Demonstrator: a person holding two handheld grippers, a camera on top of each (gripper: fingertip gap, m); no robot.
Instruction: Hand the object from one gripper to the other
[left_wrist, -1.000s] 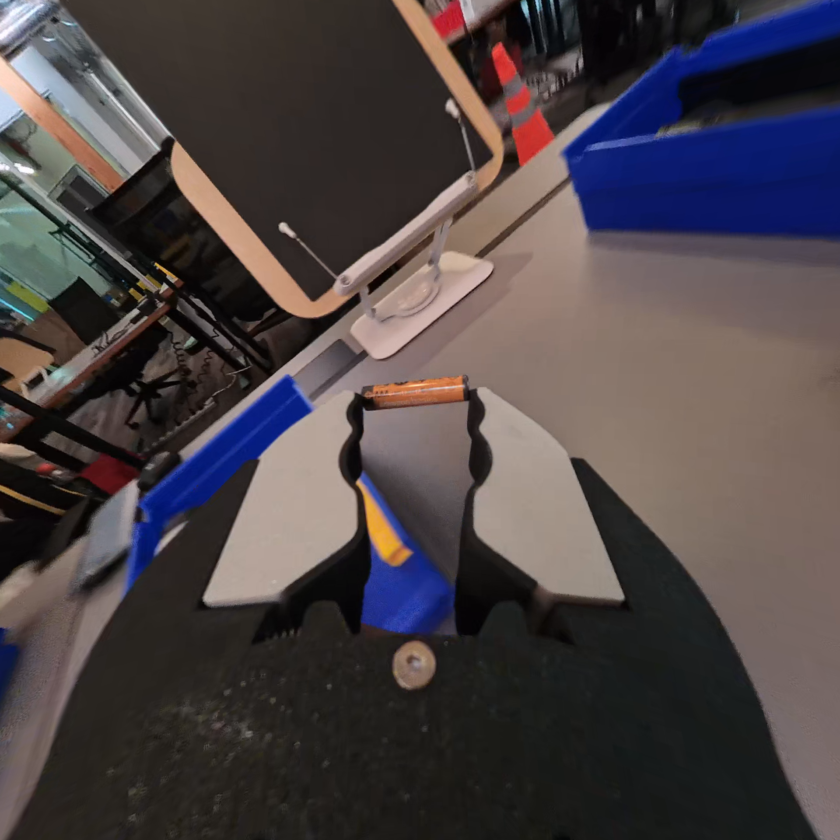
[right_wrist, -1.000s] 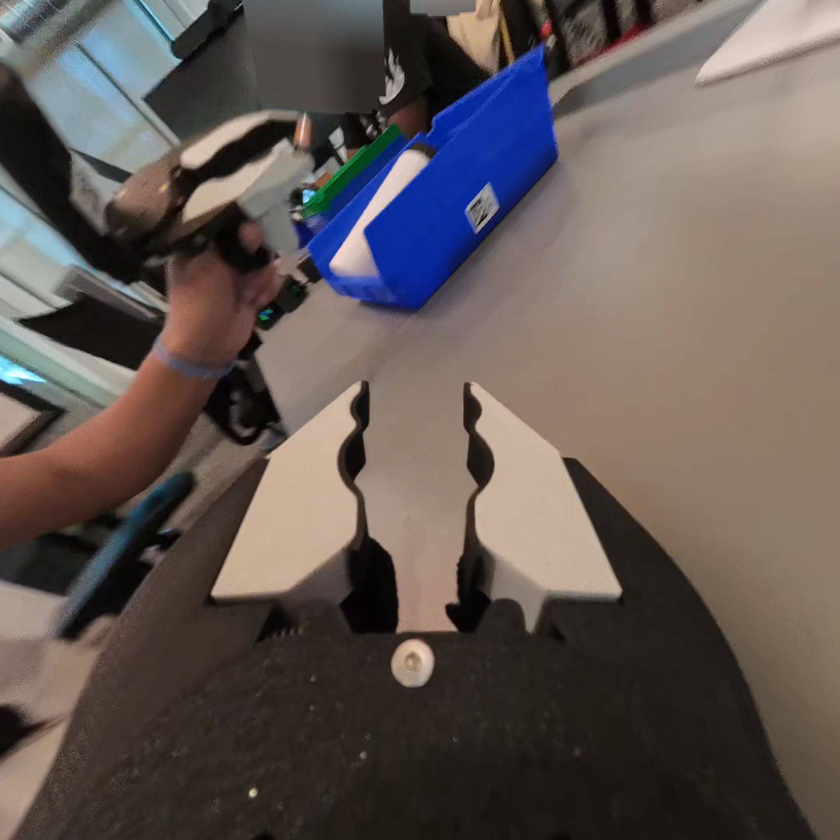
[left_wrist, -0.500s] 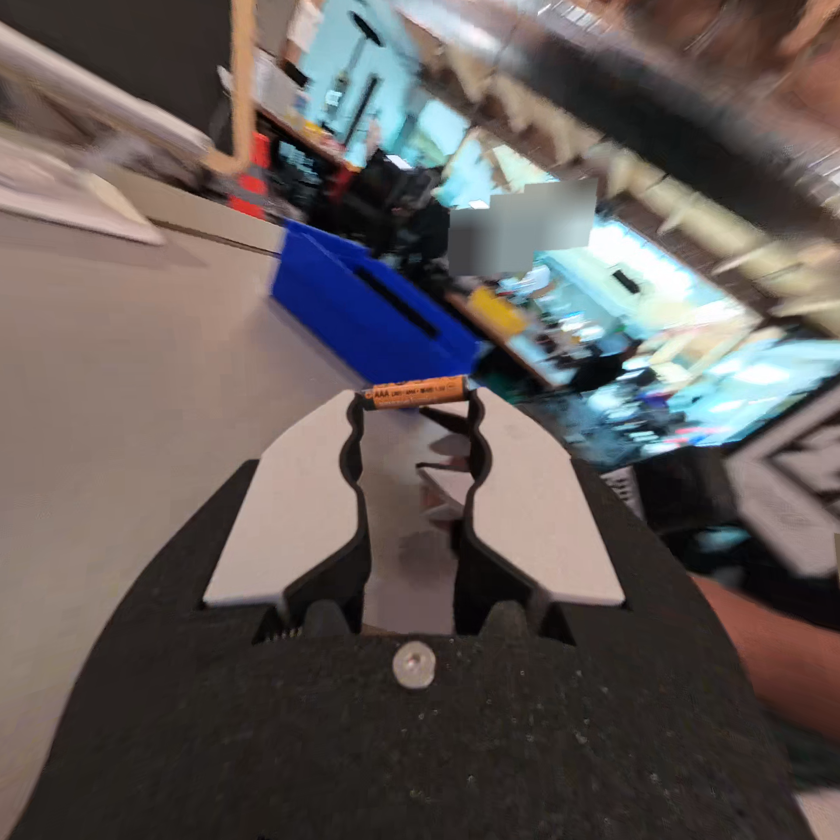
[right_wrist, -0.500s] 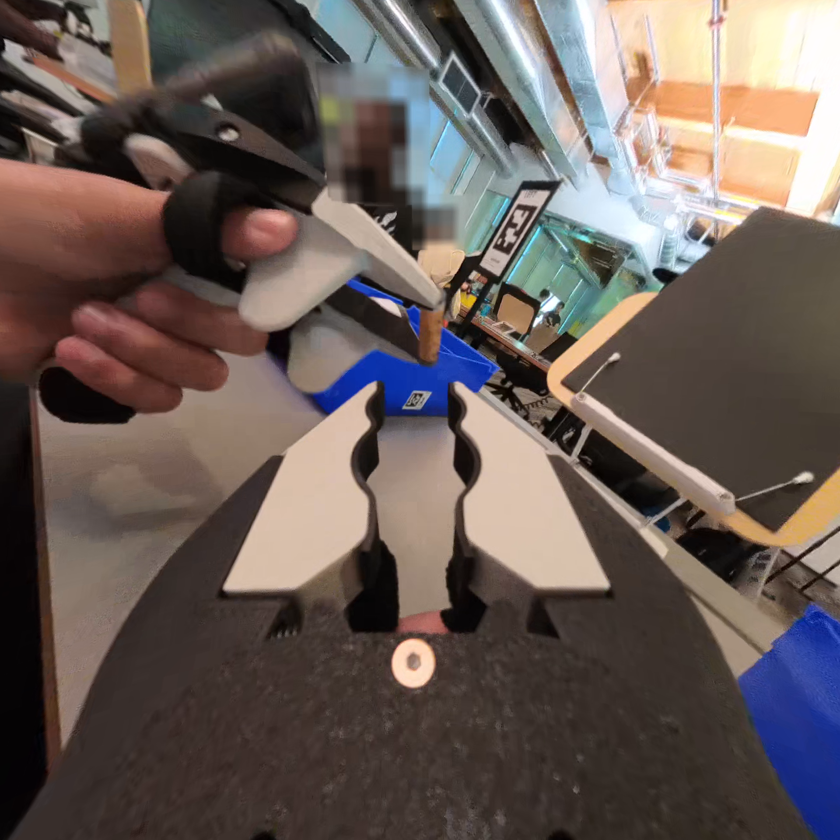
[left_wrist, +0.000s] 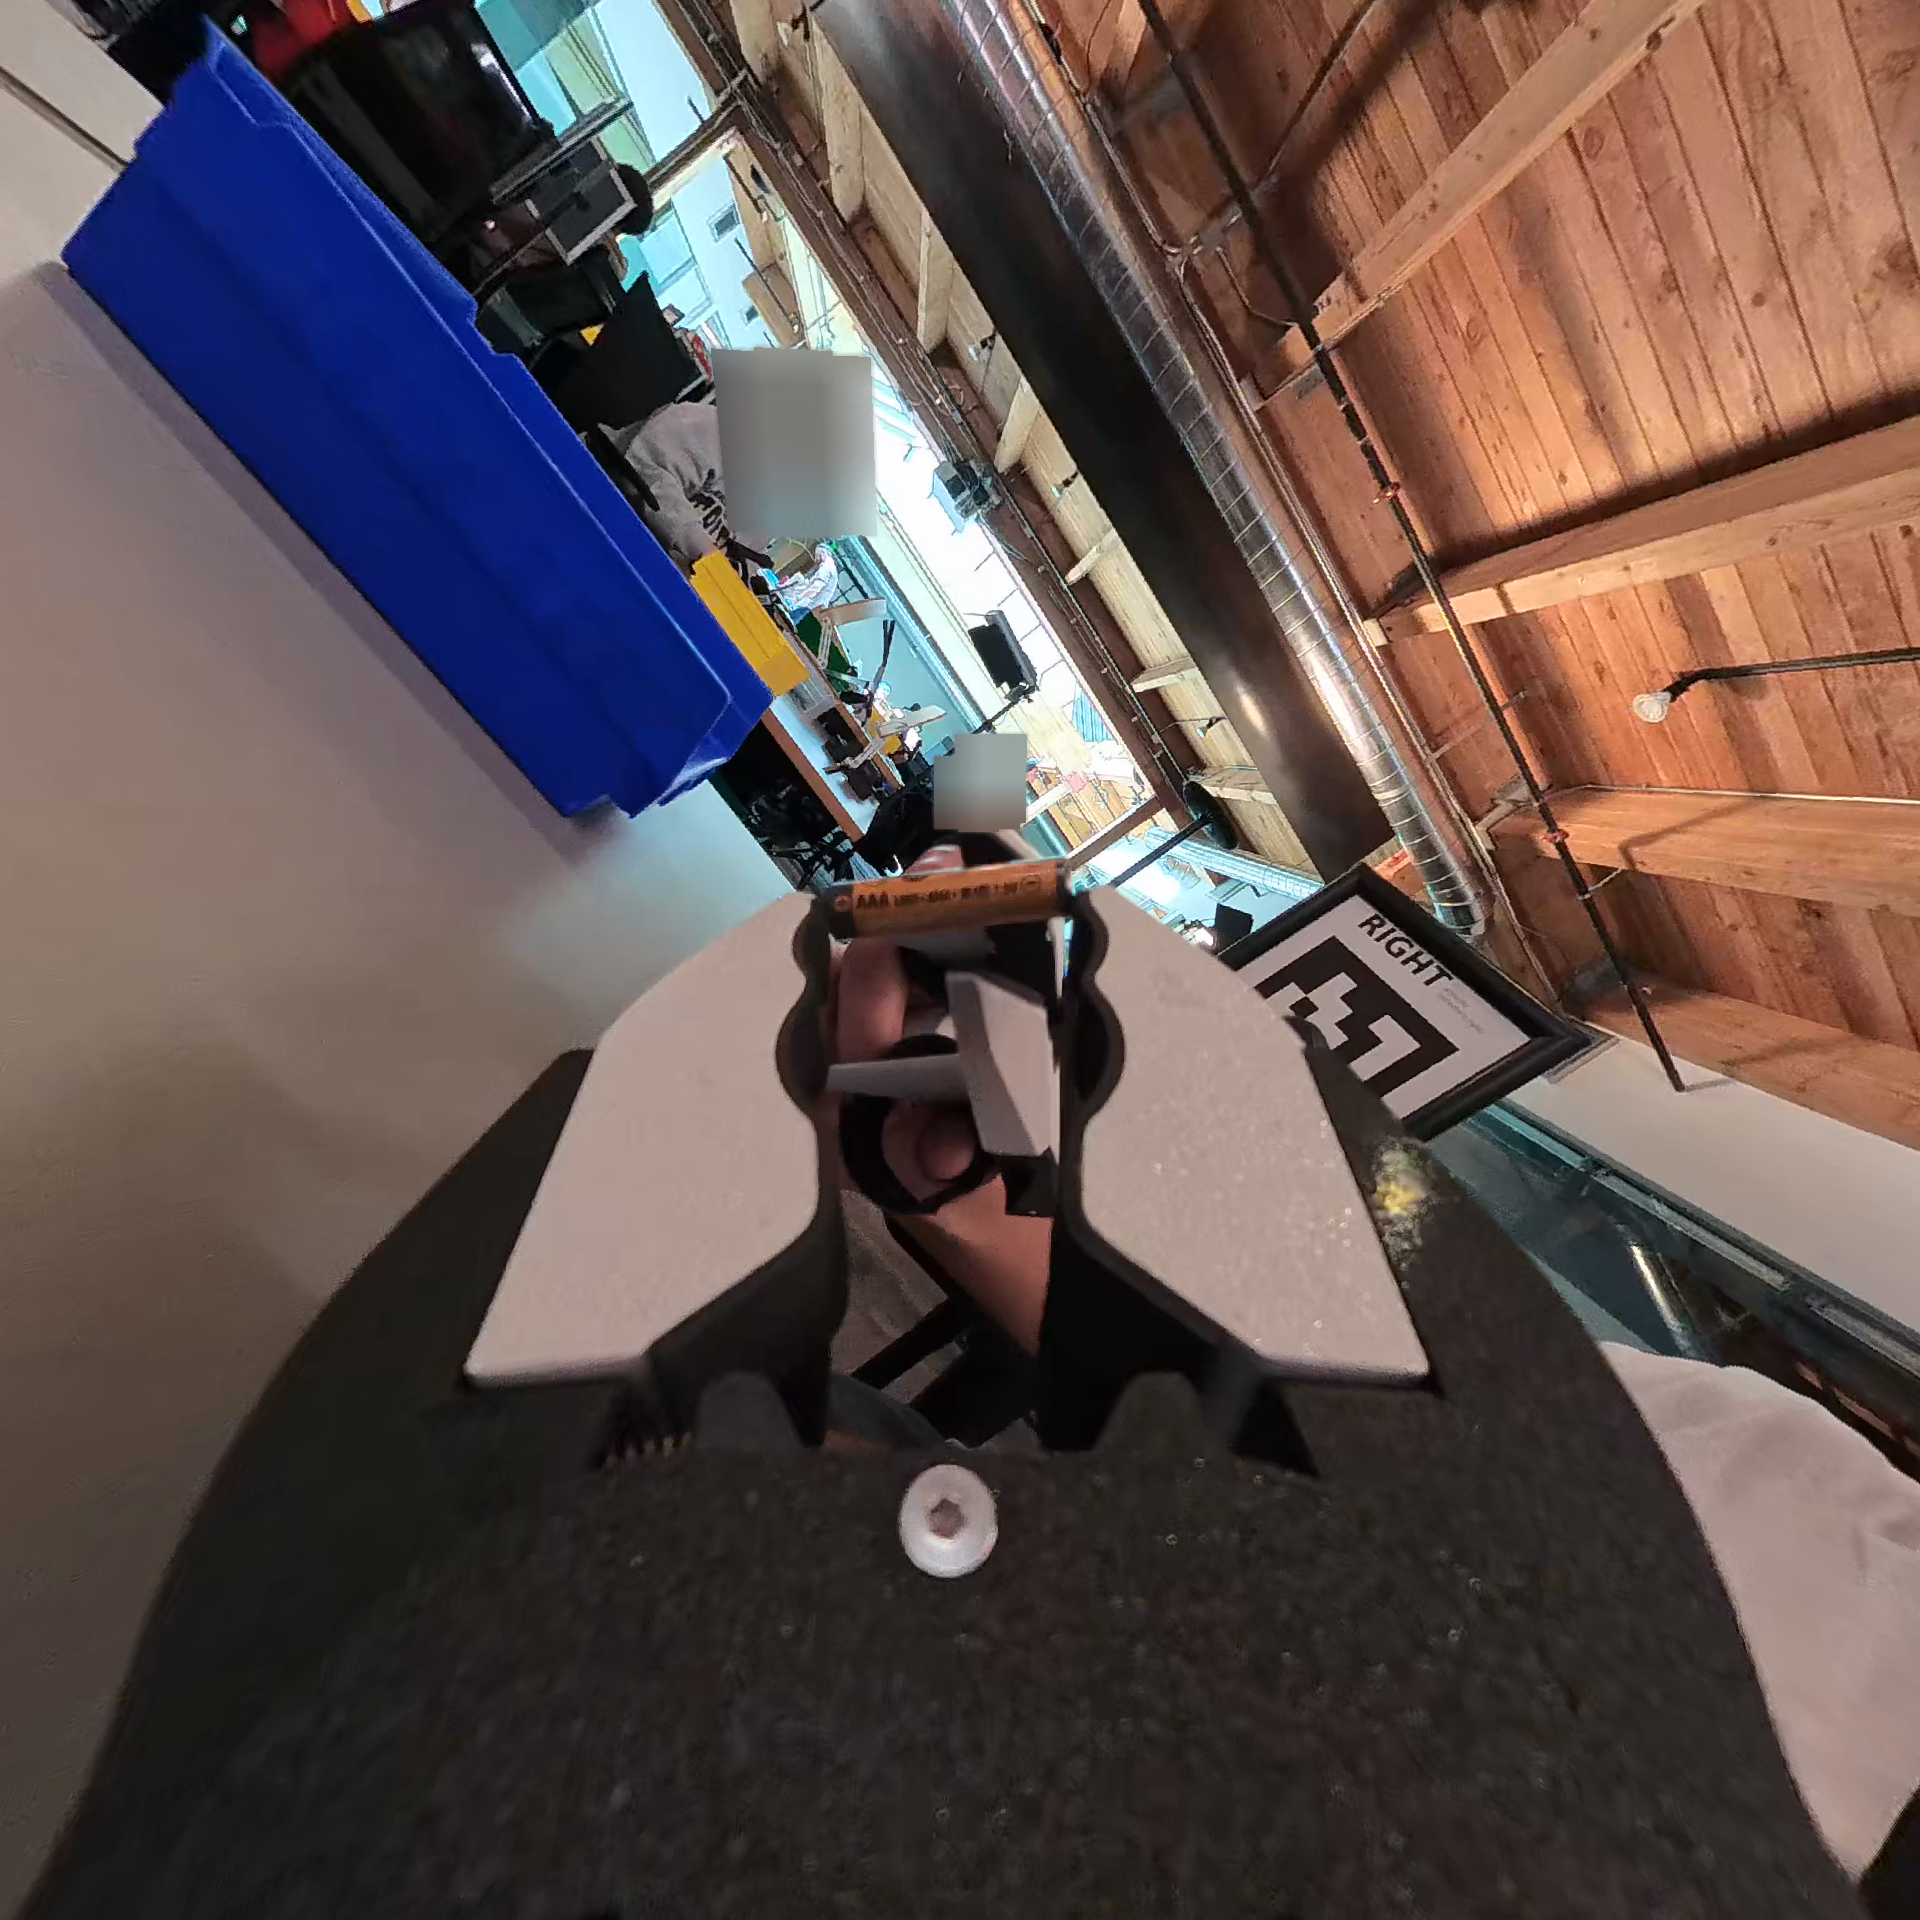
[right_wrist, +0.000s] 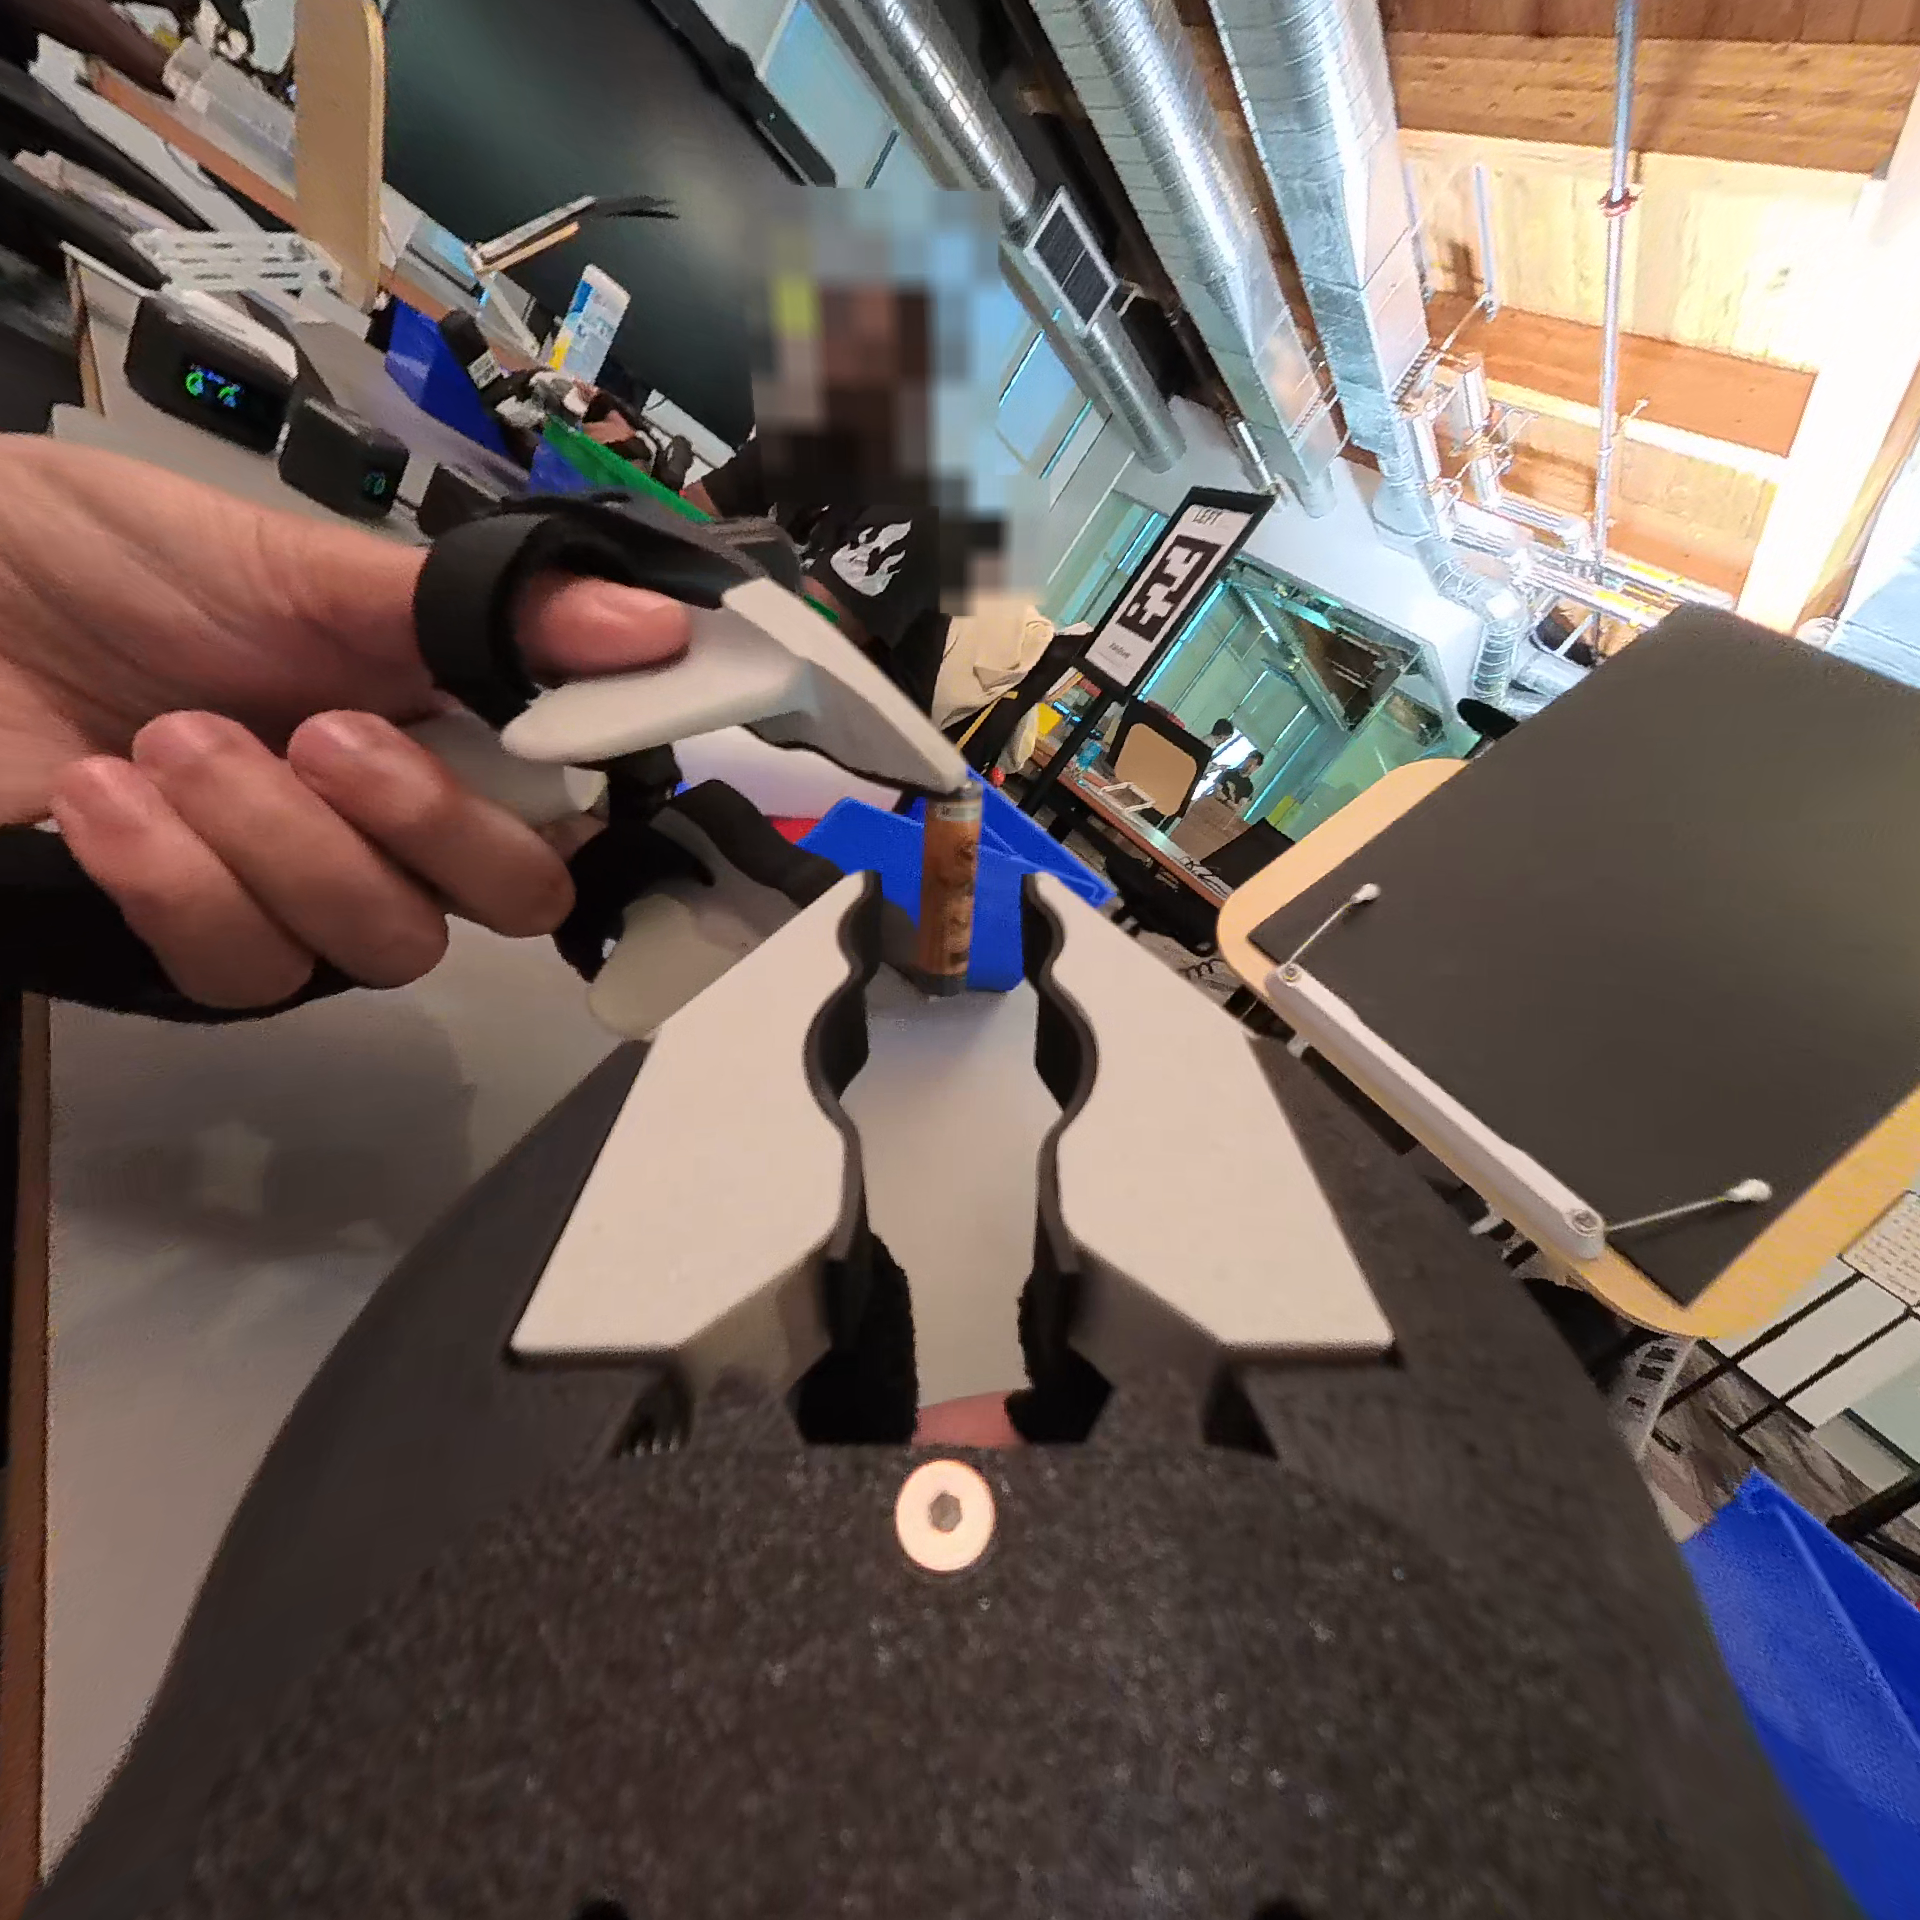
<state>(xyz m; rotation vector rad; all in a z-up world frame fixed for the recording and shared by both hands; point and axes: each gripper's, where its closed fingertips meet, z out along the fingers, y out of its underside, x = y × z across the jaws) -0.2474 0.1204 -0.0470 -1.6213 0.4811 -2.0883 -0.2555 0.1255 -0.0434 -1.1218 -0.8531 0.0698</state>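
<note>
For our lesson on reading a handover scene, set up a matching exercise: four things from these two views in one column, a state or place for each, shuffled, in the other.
Column one:
1. battery
2. left gripper
3. right gripper
4. blue bin

Column two:
A. open, fingers either side of the battery
B. standing on the grey table
C. held by its two ends
D. shut on the battery

Pairs: 1-C, 2-D, 3-A, 4-B
</note>
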